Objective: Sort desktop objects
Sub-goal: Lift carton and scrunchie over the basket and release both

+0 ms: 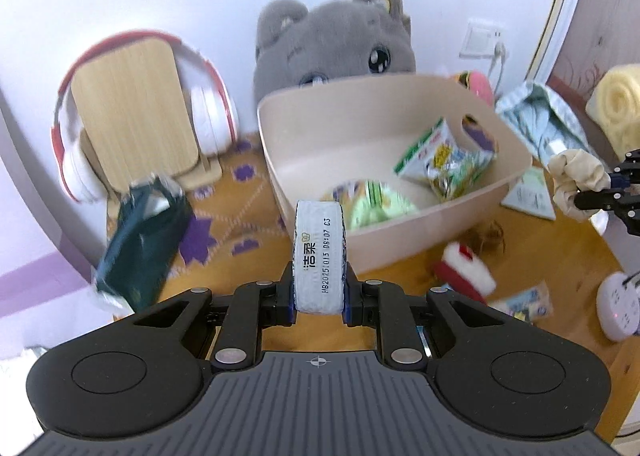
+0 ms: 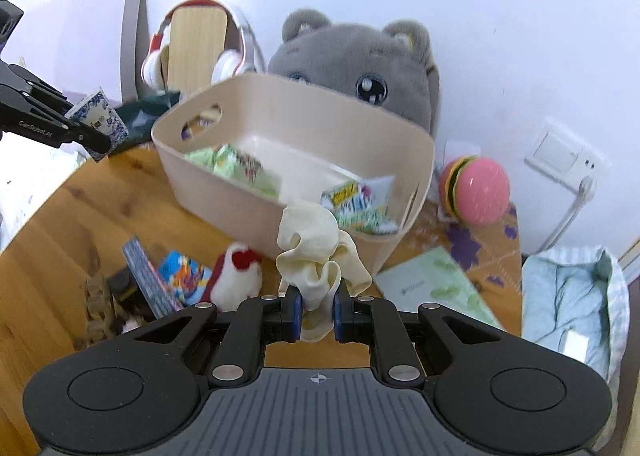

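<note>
The left hand-held gripper (image 1: 319,288) pinches a tissue pack (image 1: 319,256); the right hand-held gripper (image 2: 317,310) pinches a cream scrunchie (image 2: 316,252), near the beige basket (image 2: 224,191).

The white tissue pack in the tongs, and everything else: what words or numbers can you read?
"洁柔" and "HB2025 1015 06:07 C3": white plastic tissue pack, held in left tongs.
"GenRobot.AI": black arm of left tongs, in the right wrist view.
Snack packets in beige plastic bin: print too blurred.

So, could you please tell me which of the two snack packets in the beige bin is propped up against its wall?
The white and green packet with yellow print leans on the beige bin wall by the handle slot; the pale green packet lies flat on the bottom.
</note>
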